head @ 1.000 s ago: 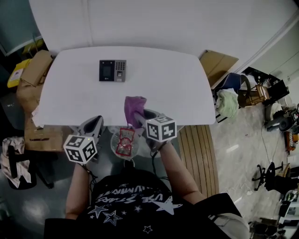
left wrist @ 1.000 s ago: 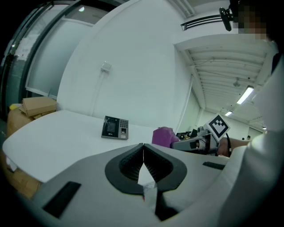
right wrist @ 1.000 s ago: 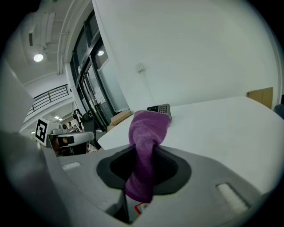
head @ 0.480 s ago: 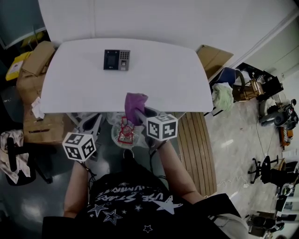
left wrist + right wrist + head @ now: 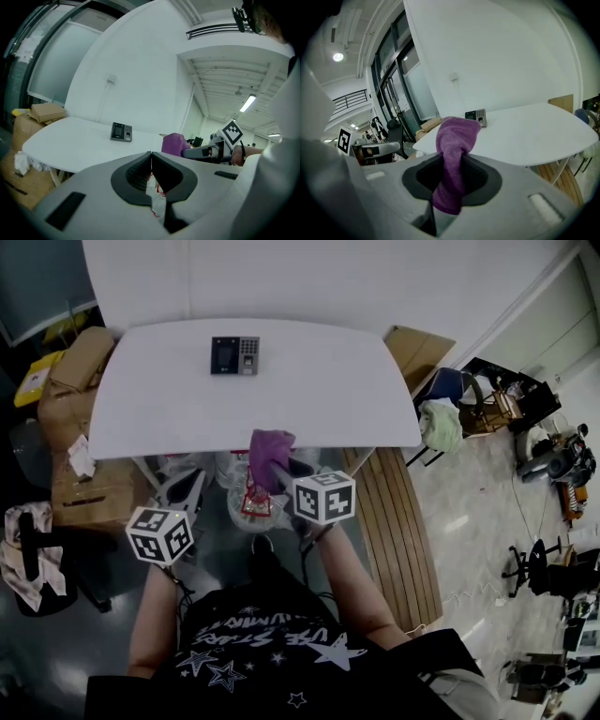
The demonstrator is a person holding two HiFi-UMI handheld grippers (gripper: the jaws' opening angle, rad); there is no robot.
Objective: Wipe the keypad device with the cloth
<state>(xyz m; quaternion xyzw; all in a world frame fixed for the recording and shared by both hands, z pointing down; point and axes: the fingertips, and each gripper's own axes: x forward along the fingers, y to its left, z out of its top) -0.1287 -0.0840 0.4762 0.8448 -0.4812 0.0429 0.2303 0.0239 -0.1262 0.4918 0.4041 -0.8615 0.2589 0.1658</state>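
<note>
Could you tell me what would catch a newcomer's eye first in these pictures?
The purple cloth stands out first, pinched between the fingers of the right gripper near the front edge of the white table. Next comes the dark keypad device, alone on the table's far side. The left gripper is shut and empty, held beside the right one.

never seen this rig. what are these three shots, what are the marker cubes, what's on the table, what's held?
No robot here: a person holds a two-jaw gripper in each hand; the marker cubes are part of them. The head view looks down from the person's head; the other two cameras ride on the grippers, looking along their jaws. On the white table lies the keypad device, at the far side. The right gripper is shut on a purple cloth. The left gripper has its jaws together, nothing gripped. Neither is near the device yet.
</note>
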